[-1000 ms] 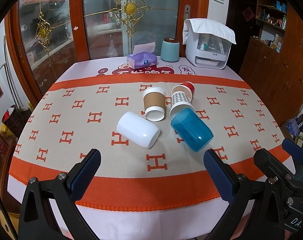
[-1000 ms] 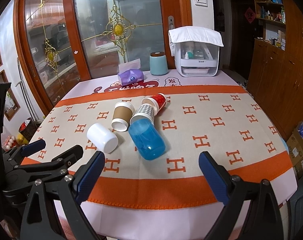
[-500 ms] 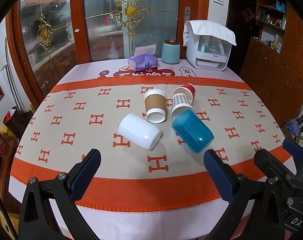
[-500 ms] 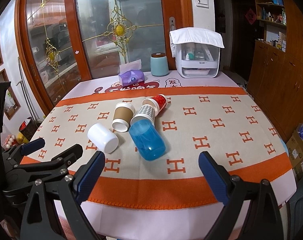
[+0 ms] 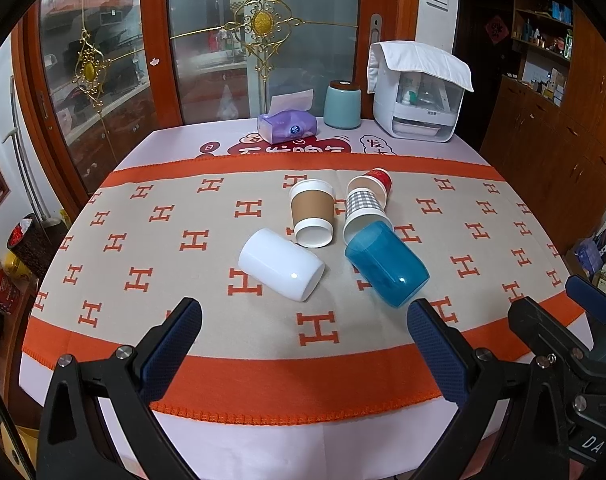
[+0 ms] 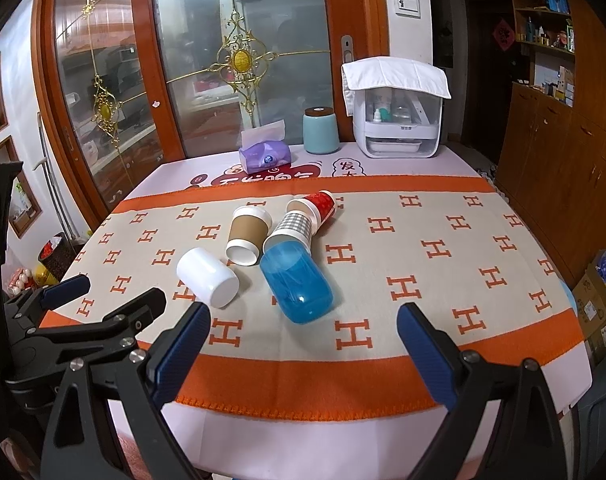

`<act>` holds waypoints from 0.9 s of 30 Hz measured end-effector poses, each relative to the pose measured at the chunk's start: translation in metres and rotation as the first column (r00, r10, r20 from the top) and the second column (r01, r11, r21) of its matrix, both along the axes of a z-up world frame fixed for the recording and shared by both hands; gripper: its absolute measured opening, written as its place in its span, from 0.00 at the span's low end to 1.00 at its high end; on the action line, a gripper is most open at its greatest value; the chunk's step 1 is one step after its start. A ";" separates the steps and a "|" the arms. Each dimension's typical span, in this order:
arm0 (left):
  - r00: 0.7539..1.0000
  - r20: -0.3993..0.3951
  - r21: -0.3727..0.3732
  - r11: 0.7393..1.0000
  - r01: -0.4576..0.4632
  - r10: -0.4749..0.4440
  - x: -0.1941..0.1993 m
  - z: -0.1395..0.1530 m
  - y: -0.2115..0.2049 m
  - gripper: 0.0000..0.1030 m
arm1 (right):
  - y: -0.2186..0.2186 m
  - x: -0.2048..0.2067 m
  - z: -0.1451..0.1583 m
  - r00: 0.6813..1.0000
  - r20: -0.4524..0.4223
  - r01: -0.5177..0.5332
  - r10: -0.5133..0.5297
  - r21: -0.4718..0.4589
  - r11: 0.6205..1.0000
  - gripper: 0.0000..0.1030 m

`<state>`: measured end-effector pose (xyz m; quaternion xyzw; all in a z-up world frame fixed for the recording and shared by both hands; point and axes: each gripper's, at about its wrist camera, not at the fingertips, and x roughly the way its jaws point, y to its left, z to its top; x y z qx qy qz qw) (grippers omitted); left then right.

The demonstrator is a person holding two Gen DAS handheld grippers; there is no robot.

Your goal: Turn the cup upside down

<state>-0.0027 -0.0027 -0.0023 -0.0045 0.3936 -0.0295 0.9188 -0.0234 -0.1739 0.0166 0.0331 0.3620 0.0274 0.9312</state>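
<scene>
Five cups lie tipped on their sides near the middle of the table (image 5: 263, 364), none shifted on the cloth since a second ago, though they now sit a touch lower in my left view as the camera has tilted up slightly. The white cup (image 5: 281, 264) (image 6: 207, 277) rests nearest my left side, apart from the others; the brown-sleeved paper cup (image 5: 313, 213) (image 6: 248, 234) lies just behind it. The translucent blue cup (image 5: 387, 264) (image 6: 297, 282) lies with its far end against the mouth of the checked paper cup (image 5: 366, 210) (image 6: 293, 230), which in turn touches the red paper cup (image 5: 373, 183) (image 6: 317, 206) behind it. My left gripper (image 5: 305, 352) (image 6: 63, 286) hangs over the near edge with its jaws spread wide and nothing between them; my right gripper (image 6: 303, 348) (image 5: 591, 300) hovers likewise, jaws wide apart and empty, beside it. Along the far edge stand a purple tissue pack (image 5: 287, 126), a teal canister (image 5: 342, 104) and a white appliance (image 5: 417, 92) draped with cloth.
</scene>
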 end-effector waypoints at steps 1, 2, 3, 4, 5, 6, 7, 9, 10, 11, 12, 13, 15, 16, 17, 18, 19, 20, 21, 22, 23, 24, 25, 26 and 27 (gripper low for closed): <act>1.000 -0.001 0.000 1.000 0.000 0.000 0.000 0.000 0.000 0.99 | 0.000 0.000 0.000 1.000 0.000 -0.001 0.001 0.001 1.000 0.92; 1.000 -0.001 -0.001 1.000 0.001 -0.001 0.000 0.000 0.000 0.99 | 0.000 0.000 0.000 1.000 0.000 -0.001 0.001 0.002 1.000 0.92; 1.000 0.000 0.000 1.000 0.001 -0.001 0.000 0.000 0.000 0.99 | 0.001 0.001 0.002 1.000 0.000 -0.004 0.004 0.002 1.000 0.91; 1.000 0.001 0.001 1.000 0.000 0.000 0.000 0.000 -0.001 0.99 | 0.000 0.001 0.002 1.000 0.000 -0.005 0.005 0.003 1.000 0.91; 1.000 0.002 0.003 1.000 0.000 0.000 0.000 0.001 -0.001 0.99 | 0.002 0.002 0.004 1.000 0.001 -0.008 0.008 0.002 1.000 0.91; 1.000 0.003 0.005 1.000 0.000 0.000 0.000 0.001 -0.001 0.99 | 0.002 0.002 0.004 1.000 0.001 -0.008 0.008 0.001 1.000 0.91; 1.000 0.003 0.006 1.000 0.000 0.000 0.001 0.001 -0.002 0.99 | 0.002 0.002 0.003 1.000 0.000 -0.007 0.007 0.002 1.000 0.91; 1.000 0.001 0.006 1.000 0.001 -0.001 0.001 0.001 -0.002 0.99 | 0.002 0.002 0.004 1.000 -0.001 -0.010 0.010 0.002 1.000 0.91; 1.000 0.000 0.006 1.000 0.002 -0.002 0.001 0.001 -0.002 0.99 | 0.003 0.003 0.005 1.000 -0.002 -0.011 0.011 0.003 1.000 0.91; 1.000 0.001 0.006 1.000 0.004 -0.004 0.001 0.002 -0.003 0.99 | 0.002 0.003 0.005 1.000 -0.001 -0.012 0.012 0.002 1.000 0.91; 1.000 -0.001 0.008 1.000 0.007 -0.007 0.001 0.002 -0.003 0.99 | 0.002 0.003 0.005 1.000 0.000 -0.012 0.012 0.001 1.000 0.91; 1.000 -0.004 0.010 1.000 0.009 -0.009 0.002 0.002 -0.004 0.99 | 0.002 0.003 0.005 1.000 0.001 -0.011 0.011 0.000 1.000 0.91; 1.000 -0.007 0.013 1.000 0.013 -0.013 0.003 0.003 -0.004 0.99 | 0.002 0.003 0.005 1.000 -0.001 -0.011 0.011 0.003 1.000 0.91; 1.000 -0.009 0.012 1.000 0.015 -0.015 0.003 0.003 -0.003 0.99 | 0.002 0.003 0.005 1.000 -0.001 -0.011 0.011 0.004 1.000 0.91; 1.000 -0.011 0.011 1.000 0.018 -0.018 0.004 0.003 -0.003 0.99 | 0.002 0.003 0.004 1.000 0.000 -0.011 0.011 0.003 1.000 0.91; 1.000 -0.012 0.009 1.000 0.022 -0.021 0.004 0.004 -0.002 0.99 | 0.002 0.004 0.004 1.000 -0.001 -0.012 0.012 0.004 1.000 0.91; 1.000 -0.014 0.005 1.000 0.026 -0.026 0.005 0.003 -0.001 0.99 | 0.002 0.004 0.004 1.000 -0.001 -0.013 0.013 0.005 1.000 0.91; 0.999 -0.017 0.004 1.000 0.031 -0.031 0.006 0.003 0.000 0.99 | 0.003 0.004 0.004 1.000 -0.002 -0.014 0.014 0.004 1.000 0.90; 0.999 -0.022 0.003 0.999 0.036 -0.036 0.007 0.003 0.000 0.99 | 0.003 0.005 0.004 1.000 -0.005 -0.017 0.017 0.004 1.000 0.91; 0.999 -0.027 0.002 0.999 0.043 -0.043 0.009 0.003 0.001 0.99 | 0.004 0.006 0.004 1.000 -0.007 -0.020 0.020 0.005 1.000 0.91; 0.998 -0.031 0.005 0.999 0.052 -0.052 0.010 0.004 0.002 0.99 | 0.004 0.008 0.004 1.000 -0.011 -0.023 0.023 0.006 1.000 0.90; 0.997 -0.034 0.012 0.998 0.063 -0.063 0.013 0.004 0.002 0.99 | 0.005 0.010 0.004 0.999 -0.017 -0.027 0.027 0.008 1.000 0.90; 0.997 -0.035 0.022 0.997 0.074 -0.073 0.015 0.005 0.003 0.99 | 0.006 0.013 0.003 0.999 -0.022 -0.030 0.030 0.009 1.000 0.90; 0.996 -0.032 0.038 0.996 0.084 -0.082 0.019 0.005 0.004 0.99 | 0.006 0.017 0.003 0.999 -0.028 -0.033 0.033 0.013 0.999 0.90; 0.995 -0.027 0.053 0.994 0.092 -0.091 0.023 0.005 0.005 0.99 | 0.007 0.021 0.002 0.999 -0.034 -0.035 0.035 0.016 0.999 0.90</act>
